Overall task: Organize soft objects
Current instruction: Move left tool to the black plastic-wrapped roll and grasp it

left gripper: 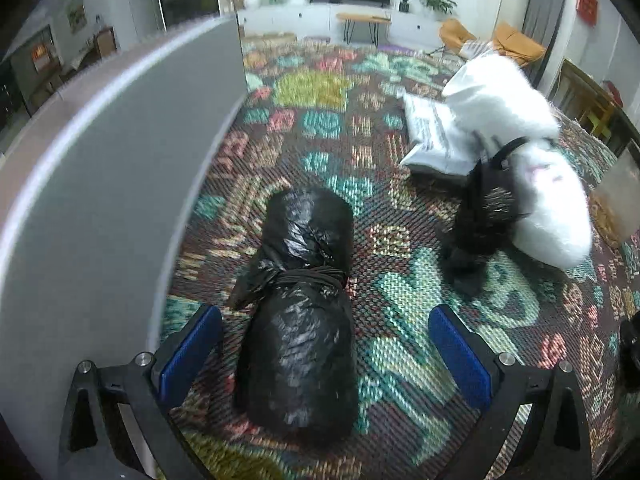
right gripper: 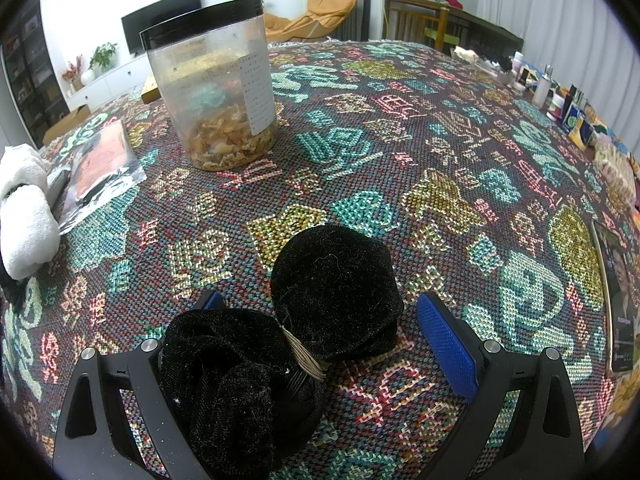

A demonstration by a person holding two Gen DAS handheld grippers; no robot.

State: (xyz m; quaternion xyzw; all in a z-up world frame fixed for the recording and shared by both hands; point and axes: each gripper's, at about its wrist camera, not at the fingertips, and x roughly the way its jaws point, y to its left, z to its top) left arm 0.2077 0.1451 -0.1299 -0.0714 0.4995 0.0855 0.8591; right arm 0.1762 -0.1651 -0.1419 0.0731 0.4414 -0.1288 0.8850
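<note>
Left tool (left gripper: 325, 354): jaws spread wide, blue pads either side of a black plastic-wrapped bundle (left gripper: 298, 320) tied at its middle, lying on the patterned cloth (left gripper: 360, 128) of the tabletop; pads stand clear of it, no contact seen. Grey panel (left gripper: 112, 168) close on the left. Far right in this view, a white fluffy bundle (left gripper: 520, 152), blurred, with a black strap, beside a white printed packet (left gripper: 436, 136); print unreadable. Right tool (right gripper: 316, 334): jaws also wide, holding nothing; a black fuzzy bundle (right gripper: 304, 320) bound with tan string lies between them, its near-left lobe against or over the left finger, right pad apart from it. Farther off, a clear jar (right gripper: 212, 92) with black lid, dried contents, white label too small to read. Left edge: white rolled towel (right gripper: 24, 208) and a clear packet (right gripper: 100, 168).
</note>
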